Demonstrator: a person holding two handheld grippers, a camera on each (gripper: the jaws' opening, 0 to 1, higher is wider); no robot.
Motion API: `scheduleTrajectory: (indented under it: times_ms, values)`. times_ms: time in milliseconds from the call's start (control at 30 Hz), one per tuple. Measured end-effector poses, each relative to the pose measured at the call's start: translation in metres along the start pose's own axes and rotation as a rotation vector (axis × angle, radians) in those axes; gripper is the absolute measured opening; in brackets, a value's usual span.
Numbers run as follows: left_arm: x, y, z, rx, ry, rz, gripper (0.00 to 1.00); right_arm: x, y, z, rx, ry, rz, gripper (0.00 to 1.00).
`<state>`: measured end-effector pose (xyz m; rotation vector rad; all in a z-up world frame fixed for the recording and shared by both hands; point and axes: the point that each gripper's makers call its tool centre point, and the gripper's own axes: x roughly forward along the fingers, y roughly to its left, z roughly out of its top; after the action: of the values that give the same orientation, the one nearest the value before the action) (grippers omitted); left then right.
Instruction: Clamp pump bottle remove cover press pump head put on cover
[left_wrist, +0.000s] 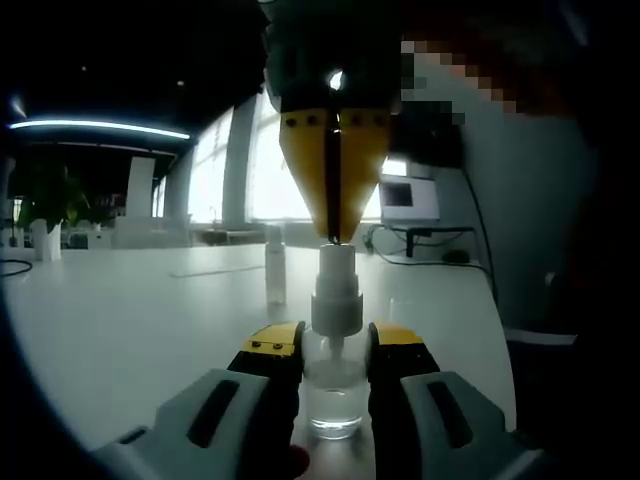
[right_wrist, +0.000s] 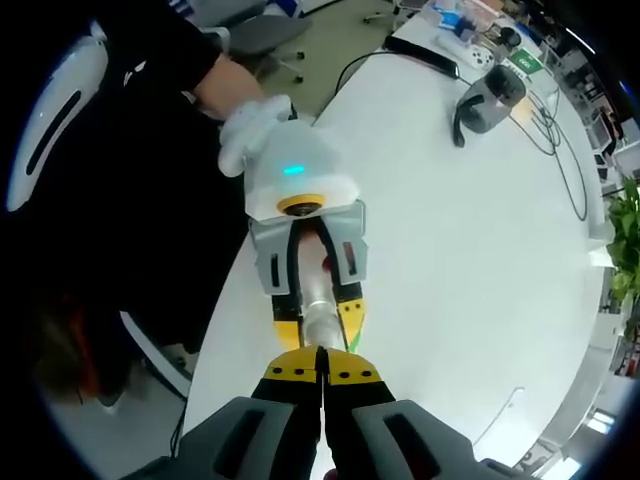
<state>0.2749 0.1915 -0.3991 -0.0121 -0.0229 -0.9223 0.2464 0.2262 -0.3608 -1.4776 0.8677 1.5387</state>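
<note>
A small clear pump bottle (left_wrist: 335, 402) with a white pump head (left_wrist: 336, 296) stands on the white table (left_wrist: 130, 320). My left gripper (left_wrist: 335, 345) is shut on the bottle's neck, a yellow-tipped jaw on each side. My right gripper (left_wrist: 335, 236) comes down from above, shut, and its yellow tip touches the top of the pump head. In the right gripper view my right gripper (right_wrist: 322, 378) looks straight down on the pump head (right_wrist: 318, 326), with the left gripper (right_wrist: 318, 312) just beyond it. The clear cover (left_wrist: 275, 264) stands upright on the table behind the bottle, to the left.
The bottle stands near the table's edge (right_wrist: 225, 300), where a person's hand (right_wrist: 250, 118) holds the left gripper. Far across the table lie a grey device (right_wrist: 490, 98) and cables (right_wrist: 560, 150). A monitor (left_wrist: 408, 198) and cables (left_wrist: 430, 258) stand at the back right.
</note>
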Motion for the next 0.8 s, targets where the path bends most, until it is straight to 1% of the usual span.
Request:
scheduleTrajectory:
  times_ms: [333, 633, 800]
  values:
    - [0.0001, 0.0001, -0.0002, 0.001, 0.000, 0.000, 0.16, 0.0001, 0.0001, -0.0003, -0.002, 0.009, -0.004, 0.00]
    - [0.0004, -0.0008, 0.0002, 0.001, 0.000, 0.001, 0.16, 0.0005, 0.0001, -0.0006, -0.006, 0.023, 0.009, 0.00]
    - [0.0005, -0.0005, -0.0002, 0.001, 0.000, 0.000, 0.16, 0.0002, -0.0003, -0.0013, 0.008, 0.010, 0.009, 0.00]
